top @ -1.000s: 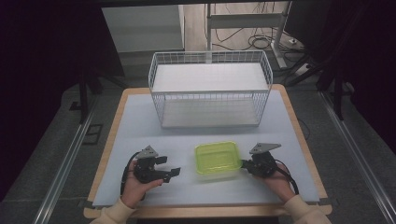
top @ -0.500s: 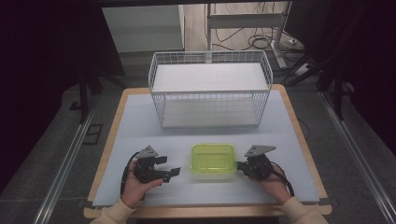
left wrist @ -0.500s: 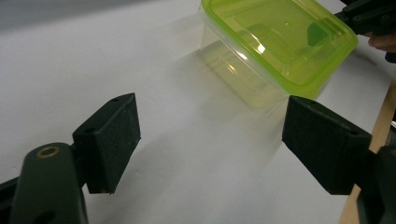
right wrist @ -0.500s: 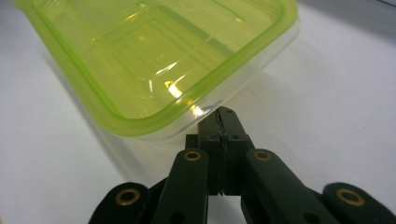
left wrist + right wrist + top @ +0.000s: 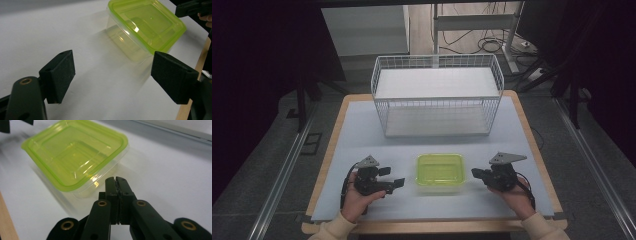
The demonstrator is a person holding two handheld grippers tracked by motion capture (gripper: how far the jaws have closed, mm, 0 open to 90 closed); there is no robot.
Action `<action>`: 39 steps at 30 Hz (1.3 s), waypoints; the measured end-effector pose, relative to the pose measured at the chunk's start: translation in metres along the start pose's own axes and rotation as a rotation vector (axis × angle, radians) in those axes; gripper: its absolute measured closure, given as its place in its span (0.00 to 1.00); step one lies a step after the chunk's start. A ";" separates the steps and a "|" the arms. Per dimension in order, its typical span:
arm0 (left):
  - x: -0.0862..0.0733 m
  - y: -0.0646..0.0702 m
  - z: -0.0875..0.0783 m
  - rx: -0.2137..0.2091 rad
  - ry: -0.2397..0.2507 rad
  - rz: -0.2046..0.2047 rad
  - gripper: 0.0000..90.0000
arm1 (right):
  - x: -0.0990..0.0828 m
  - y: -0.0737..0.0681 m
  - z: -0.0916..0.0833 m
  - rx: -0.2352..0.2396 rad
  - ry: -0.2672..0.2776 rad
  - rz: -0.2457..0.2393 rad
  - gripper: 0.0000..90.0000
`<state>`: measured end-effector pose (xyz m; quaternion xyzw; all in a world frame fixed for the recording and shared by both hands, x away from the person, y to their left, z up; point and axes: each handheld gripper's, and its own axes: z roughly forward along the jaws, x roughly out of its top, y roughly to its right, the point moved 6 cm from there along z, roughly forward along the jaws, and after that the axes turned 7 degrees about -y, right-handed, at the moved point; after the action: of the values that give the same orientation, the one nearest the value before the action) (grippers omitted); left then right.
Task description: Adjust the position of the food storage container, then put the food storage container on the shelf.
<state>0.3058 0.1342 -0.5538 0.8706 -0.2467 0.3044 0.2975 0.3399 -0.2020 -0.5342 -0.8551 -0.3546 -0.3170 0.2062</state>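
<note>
While both of my tongs sit near the green-lidded container (image 5: pixel 440 172), neither one holds it.

Biggest on the white table mat (image 5: pixel 362 135) is the wire basket (image 5: pixel 437 95), standing beyond the container toward the far edge and well apart from it; next in size, the container itself rests flat on the mat, lid on, between my two hands and close to the near edge; my left gripper (image 5: pixel 393 179) lies to the container's left, its jaws spread wide with nothing between them, pointing at the container's side but apart from it; my right gripper (image 5: pixel 475 173) sits just beside the container's right edge, its jaws pressed together on nothing, tips close to the lid's rim; I cannot tell whether they touch it.
</note>
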 end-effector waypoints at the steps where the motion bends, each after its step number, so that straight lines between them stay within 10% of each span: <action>1: 0.000 0.000 0.000 0.000 0.001 -0.001 0.21 | 0.001 0.001 -0.002 0.001 0.006 0.003 0.97; 16: 0.015 0.006 0.004 -0.018 -0.005 -0.030 0.24 | 0.010 -0.001 -0.009 0.090 0.081 0.065 0.51; 39: 0.049 0.009 0.031 -0.130 -0.046 -0.150 0.28 | 0.038 0.010 0.018 0.182 0.030 0.270 0.48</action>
<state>0.3462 0.0948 -0.5375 0.8722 -0.2069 0.2446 0.3697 0.3749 -0.1803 -0.5221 -0.8680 -0.2605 -0.2657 0.3288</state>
